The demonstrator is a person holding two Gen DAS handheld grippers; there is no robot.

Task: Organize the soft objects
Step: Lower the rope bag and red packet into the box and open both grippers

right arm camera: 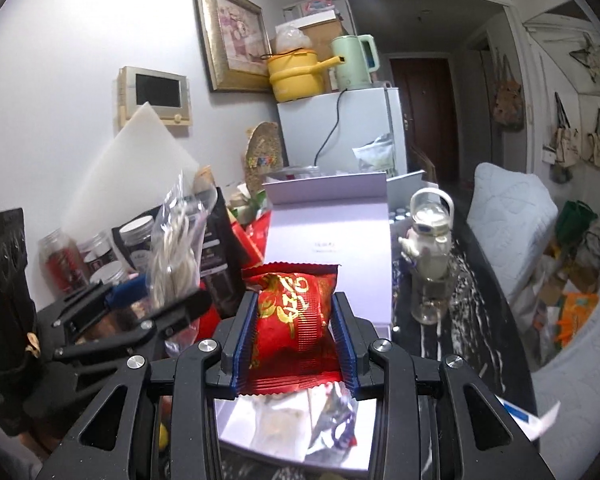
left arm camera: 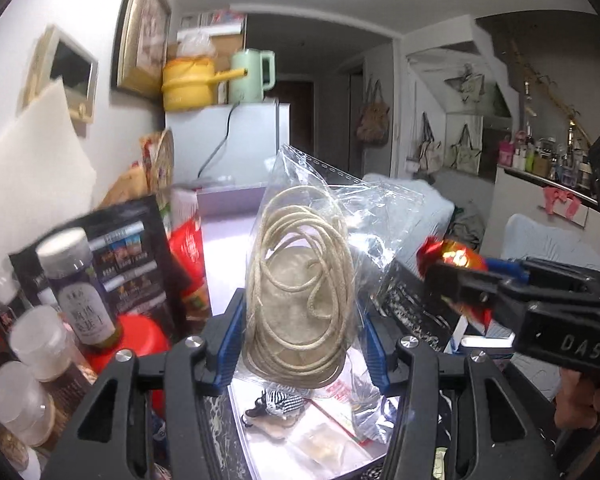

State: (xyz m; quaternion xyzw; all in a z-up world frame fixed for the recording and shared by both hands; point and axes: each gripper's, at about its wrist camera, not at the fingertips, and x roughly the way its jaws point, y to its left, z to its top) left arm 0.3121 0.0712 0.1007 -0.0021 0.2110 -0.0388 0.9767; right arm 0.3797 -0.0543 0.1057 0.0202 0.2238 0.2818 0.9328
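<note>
Both hand-held grippers clamped: left (left arm camera: 304, 328) rope bag (left arm camera: 300, 280), right (right arm camera: 294, 316) red packet (right arm camera: 296, 304).

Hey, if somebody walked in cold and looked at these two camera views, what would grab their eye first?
Most striking is the red snack packet with gold lettering, pinched between the right gripper, front and centre of the right wrist view. Next is the clear bag of coiled cord, clamped upright in the left gripper. Behind both, a yellow pot and a pale green kettle sit on top of the white fridge.
</note>
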